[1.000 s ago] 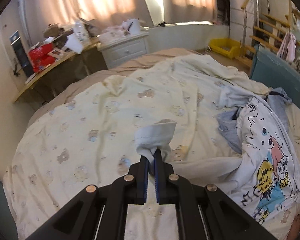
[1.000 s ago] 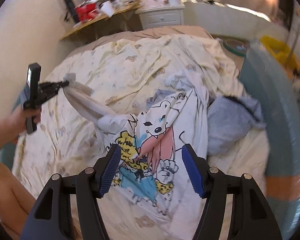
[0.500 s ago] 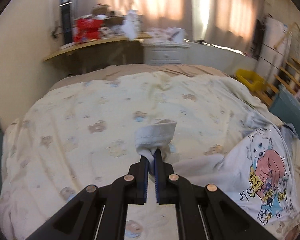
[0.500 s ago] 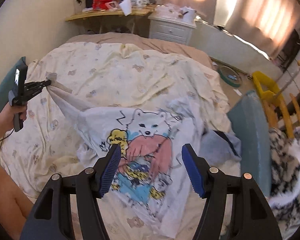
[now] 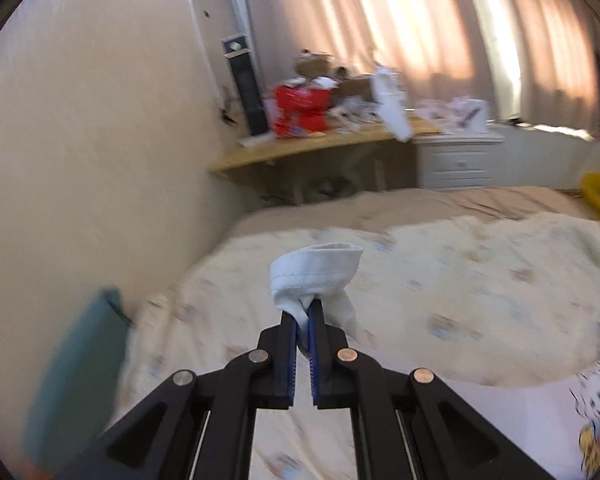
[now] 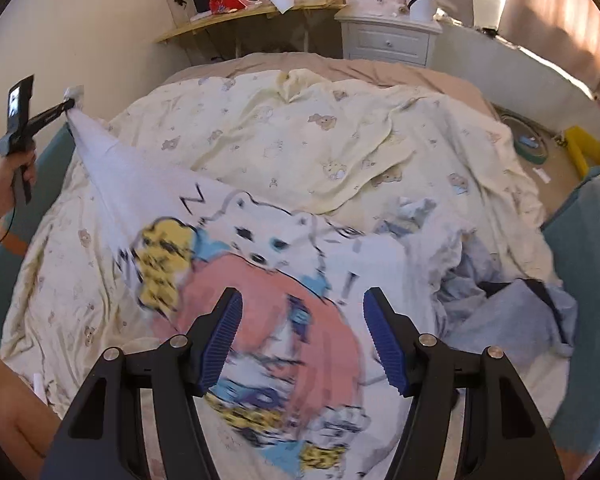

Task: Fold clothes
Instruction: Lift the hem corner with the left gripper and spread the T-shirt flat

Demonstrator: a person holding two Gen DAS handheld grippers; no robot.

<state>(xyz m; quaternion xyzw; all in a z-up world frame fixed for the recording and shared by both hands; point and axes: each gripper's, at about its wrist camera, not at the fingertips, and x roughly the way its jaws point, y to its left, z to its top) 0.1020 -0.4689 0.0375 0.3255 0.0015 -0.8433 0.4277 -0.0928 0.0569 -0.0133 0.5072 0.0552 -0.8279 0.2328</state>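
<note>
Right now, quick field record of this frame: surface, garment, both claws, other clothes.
surface: bed with bear-print quilt
garment: white cartoon T-shirt, one end lifted, the rest lying on the quilt
left claw: shut on T-shirt sleeve, held to the quilt's left edge
right claw: open, holding nothing, above the print
other clothes: blue-grey garment pile, right of the T-shirt

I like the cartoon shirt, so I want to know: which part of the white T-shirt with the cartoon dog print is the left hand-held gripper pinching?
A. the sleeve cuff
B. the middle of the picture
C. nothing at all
A: the left hand-held gripper is shut on the hemmed sleeve cuff of the white cartoon dog T-shirt, pulling it taut.
</note>
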